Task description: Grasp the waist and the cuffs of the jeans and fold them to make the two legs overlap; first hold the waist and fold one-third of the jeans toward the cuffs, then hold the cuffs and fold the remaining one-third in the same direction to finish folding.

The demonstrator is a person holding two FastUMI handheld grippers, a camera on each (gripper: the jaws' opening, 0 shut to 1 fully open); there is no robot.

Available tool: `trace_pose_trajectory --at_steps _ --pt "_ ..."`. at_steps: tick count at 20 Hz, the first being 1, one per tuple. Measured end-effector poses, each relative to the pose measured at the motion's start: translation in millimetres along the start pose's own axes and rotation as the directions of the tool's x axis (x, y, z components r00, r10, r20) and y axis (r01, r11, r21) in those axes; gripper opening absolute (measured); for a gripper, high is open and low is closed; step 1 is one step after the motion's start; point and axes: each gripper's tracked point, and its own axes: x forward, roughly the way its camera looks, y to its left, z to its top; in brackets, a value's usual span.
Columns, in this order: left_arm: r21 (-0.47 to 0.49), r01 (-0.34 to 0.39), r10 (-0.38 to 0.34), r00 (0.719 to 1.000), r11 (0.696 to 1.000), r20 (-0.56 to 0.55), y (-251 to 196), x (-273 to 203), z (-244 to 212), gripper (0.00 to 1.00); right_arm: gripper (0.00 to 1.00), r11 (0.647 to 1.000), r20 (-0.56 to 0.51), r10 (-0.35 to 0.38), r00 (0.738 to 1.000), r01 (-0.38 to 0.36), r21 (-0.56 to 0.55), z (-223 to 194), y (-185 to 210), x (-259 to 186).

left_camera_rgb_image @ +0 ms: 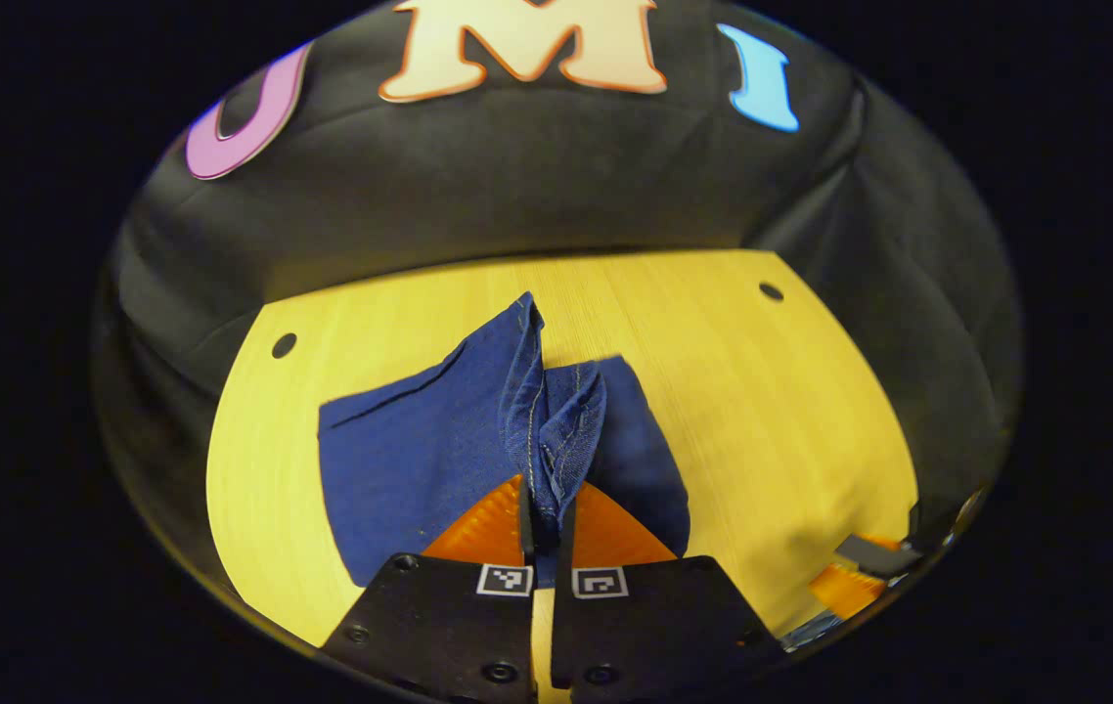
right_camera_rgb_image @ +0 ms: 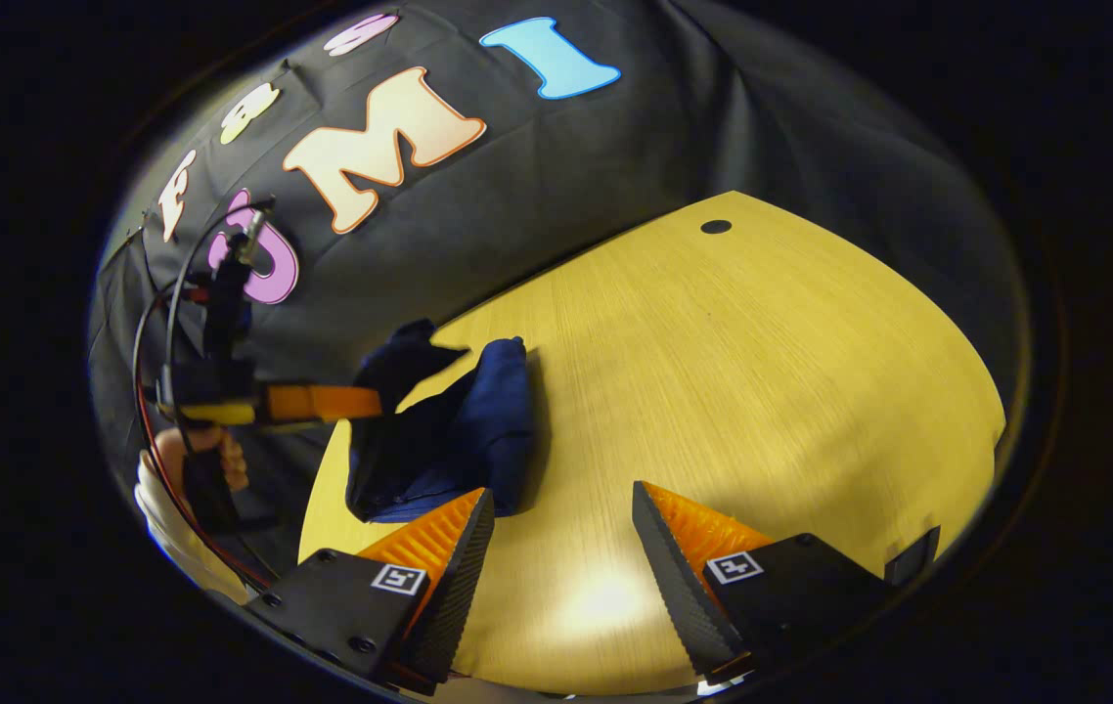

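One bunched, part-folded jeans (left_camera_rgb_image: 420, 450), stitched edge lifted

You've got dark blue jeans (left_camera_rgb_image: 400, 460) with pale stitching along the seam — on a yellow wood-grain table (left_camera_rgb_image: 762, 411) — dotted with small black holes (left_camera_rgb_image: 284, 344).

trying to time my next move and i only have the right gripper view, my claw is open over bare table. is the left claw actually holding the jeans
Observer: Yes. In the left gripper view the left claw is shut on a bunched fold of the jeans.
Operator: is the rest of the denim flat
Observer: Mostly. The part left of the pinch lies flat on the table; the pinched ridge stands up.
Operator: any table left beyond it
Observer: Yes, a bare strip runs between the jeans and the booth wall.
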Motion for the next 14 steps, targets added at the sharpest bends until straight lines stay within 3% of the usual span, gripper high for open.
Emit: trace_pose_trajectory --at_steps 6,9,10,12,14 --pt "0.105 -0.041 0.05 0.995 0.994 -0.09 -15 46 -86 0.05 0.88 1.0 0.001 -0.006 1.0 0.006 -0.014 1 -10 -5" --pt "0.216 -0.091 0.099 0.995 0.972 -0.026 -18 52 -95 0.22 0.88 1.0 -0.003 -0.012 1.0 0.012 -0.025 -1 -13 -8" --pt "0.243 -0.095 0.107 0.994 0.965 -0.035 -15 54 -99 0.23 0.88 1.0 -0.001 -0.012 1.0 0.012 -0.027 -1 -14 -10" --pt "0.231 -0.117 0.121 0.993 0.966 -0.002 -10 58 -101 0.31 0.88 0.999 0.001 -0.012 1.0 0.012 -0.032 -3 -12 -13" --pt "0.179 -0.13 0.126 0.992 0.975 0.032 -7 56 -97 0.33 0.88 0.999 0.005 -0.01 1.0 0.01 -0.038 -4 -11 -15"
